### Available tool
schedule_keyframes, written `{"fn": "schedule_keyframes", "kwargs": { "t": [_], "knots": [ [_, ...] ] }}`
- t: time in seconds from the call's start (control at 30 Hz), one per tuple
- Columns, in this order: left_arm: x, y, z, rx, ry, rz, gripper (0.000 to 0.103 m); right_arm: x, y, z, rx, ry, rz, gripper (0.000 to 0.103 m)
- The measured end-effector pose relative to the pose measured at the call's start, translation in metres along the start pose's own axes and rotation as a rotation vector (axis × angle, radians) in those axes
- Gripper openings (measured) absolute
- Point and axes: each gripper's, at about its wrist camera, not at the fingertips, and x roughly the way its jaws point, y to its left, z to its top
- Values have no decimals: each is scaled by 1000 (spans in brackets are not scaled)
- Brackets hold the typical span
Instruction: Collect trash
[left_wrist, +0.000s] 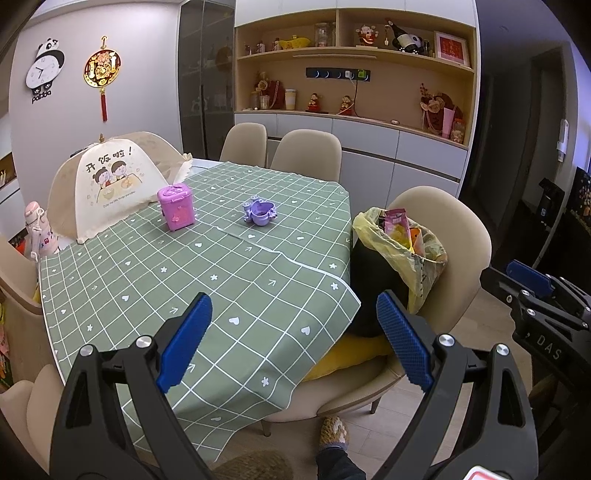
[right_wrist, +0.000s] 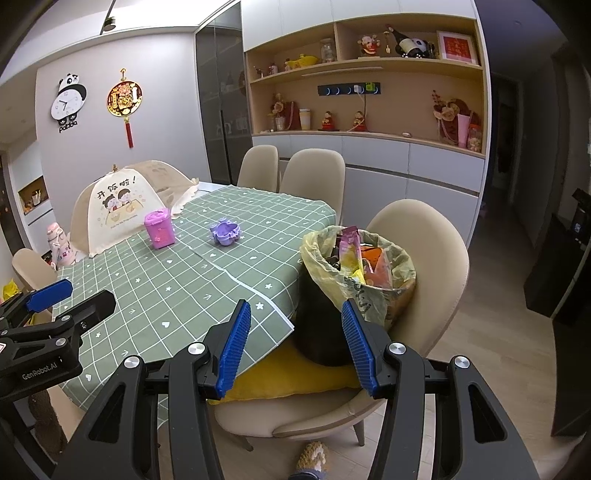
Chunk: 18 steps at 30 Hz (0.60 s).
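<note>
My left gripper (left_wrist: 291, 339): jaws wide, empty, above the green checked tablecloth (left_wrist: 207, 266). My right gripper (right_wrist: 295, 343): jaws wide, empty, facing the black trash bin (right_wrist: 321, 314). Bin: on a beige chair (right_wrist: 424, 266), yellow liner bag (right_wrist: 369, 291) holding wrappers. On table: pink mini bin (left_wrist: 176, 206), purple holder (left_wrist: 259, 212).

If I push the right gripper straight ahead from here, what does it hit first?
Most likely the black trash bin with the yellow bag, standing on the chair. It shows right between the open right gripper fingers. Depth is hard to judge, but nothing sits in between.
</note>
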Motion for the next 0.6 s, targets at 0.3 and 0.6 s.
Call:
{"fn": "schedule_keyframes", "kwargs": {
  "t": [0.3,0.6],
  "knots": [
    [22,3,5,5,32,10,86,21,-5,9,7,39,-9,49],
    [106,64,20,-169,145,189,86,111,15,41,-89,147,86,49]
  ]
}}
